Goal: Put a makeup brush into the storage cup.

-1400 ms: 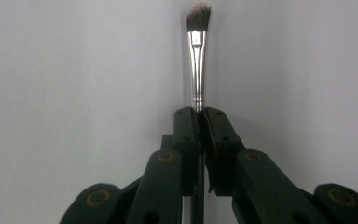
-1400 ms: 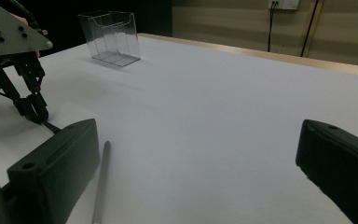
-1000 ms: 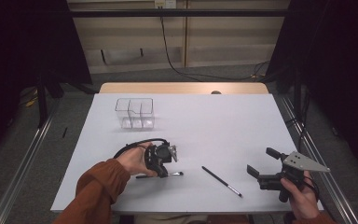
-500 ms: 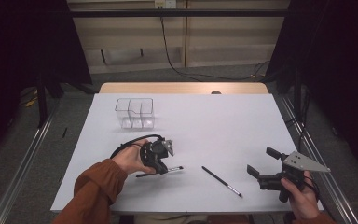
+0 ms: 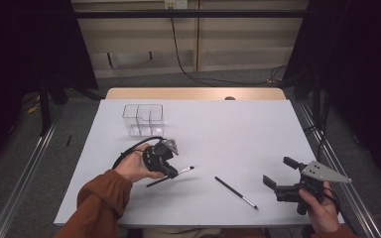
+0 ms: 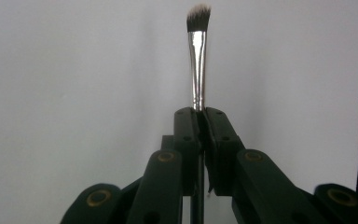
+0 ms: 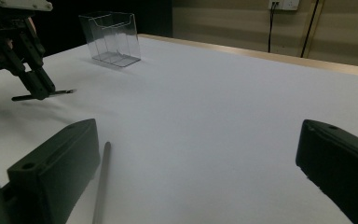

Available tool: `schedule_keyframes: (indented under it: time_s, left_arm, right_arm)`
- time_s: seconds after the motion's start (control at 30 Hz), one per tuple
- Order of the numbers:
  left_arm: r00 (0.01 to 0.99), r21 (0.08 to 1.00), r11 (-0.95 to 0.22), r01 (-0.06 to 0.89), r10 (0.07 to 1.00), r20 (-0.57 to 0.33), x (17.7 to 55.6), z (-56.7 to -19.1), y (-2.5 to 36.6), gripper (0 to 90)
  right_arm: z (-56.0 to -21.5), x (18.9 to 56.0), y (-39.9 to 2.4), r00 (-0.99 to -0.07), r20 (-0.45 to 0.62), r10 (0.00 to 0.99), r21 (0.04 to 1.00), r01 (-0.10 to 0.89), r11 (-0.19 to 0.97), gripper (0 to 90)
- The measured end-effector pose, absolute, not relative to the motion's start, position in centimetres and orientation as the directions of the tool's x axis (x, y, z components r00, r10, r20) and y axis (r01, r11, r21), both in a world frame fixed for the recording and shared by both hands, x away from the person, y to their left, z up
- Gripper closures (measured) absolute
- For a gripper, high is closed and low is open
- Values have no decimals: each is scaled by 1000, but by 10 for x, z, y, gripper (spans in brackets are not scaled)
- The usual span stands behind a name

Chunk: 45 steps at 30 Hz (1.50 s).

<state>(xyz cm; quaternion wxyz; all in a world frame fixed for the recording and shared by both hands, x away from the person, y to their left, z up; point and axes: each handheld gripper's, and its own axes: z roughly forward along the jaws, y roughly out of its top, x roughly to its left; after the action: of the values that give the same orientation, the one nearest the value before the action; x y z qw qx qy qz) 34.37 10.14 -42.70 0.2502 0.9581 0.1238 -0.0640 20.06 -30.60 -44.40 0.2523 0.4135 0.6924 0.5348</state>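
High view shows the left gripper (image 5: 171,171) clamped on a makeup brush (image 5: 184,170), which it holds just above the white table (image 5: 228,134) in front of the person. Left gripper view confirms this: the two jaws are pressed together on the handle just below the silver ferrule, and the bristle tip (image 6: 198,17) points away from the camera.

I judge that the work is to put the brushes in the clear organizer (image 5: 143,119), which stands at the far left part of the table and looks empty. So the first brush is picked up but not yet delivered. A second brush (image 5: 235,193) lies flat on the table, between the two grippers and nearer to the right one.

The right gripper (image 5: 284,179) waits near the table's right edge with its jaws wide apart, holding nothing.

Count: two brushes, one organizer with three compartments, two grippers.
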Motion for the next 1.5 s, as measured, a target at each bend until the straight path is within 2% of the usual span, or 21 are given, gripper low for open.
schedule_keyframes:
  time_s: [0.2, 0.6, 0.77, 1.17, 1.5]
  left_arm:
    - [946, 487, -812, 323, 268, -182, 340, -427, 105, 843]
    - [910, 633, -664, 398, 370, -185, 341, -419, 125, 843]
    - [896, 667, -617, 417, 404, -186, 343, -422, 131, 842]
    - [874, 761, -504, 408, 457, -166, 341, -416, 140, 842]
    - [880, 808, -456, 373, 449, -153, 337, -412, 144, 842]
  right_arm:
    - [-444, 201, -306, -530, 93, 843, 949, 303, 86, 0]
    - [-444, 200, -306, -529, 96, 843, 949, 303, 83, 0]
    - [-444, 200, -306, -529, 94, 843, 950, 302, 84, 0]
    - [-444, 200, -307, -529, 91, 844, 950, 301, 87, 0]
    - [-444, 200, -306, -528, 93, 844, 950, 302, 84, 0]
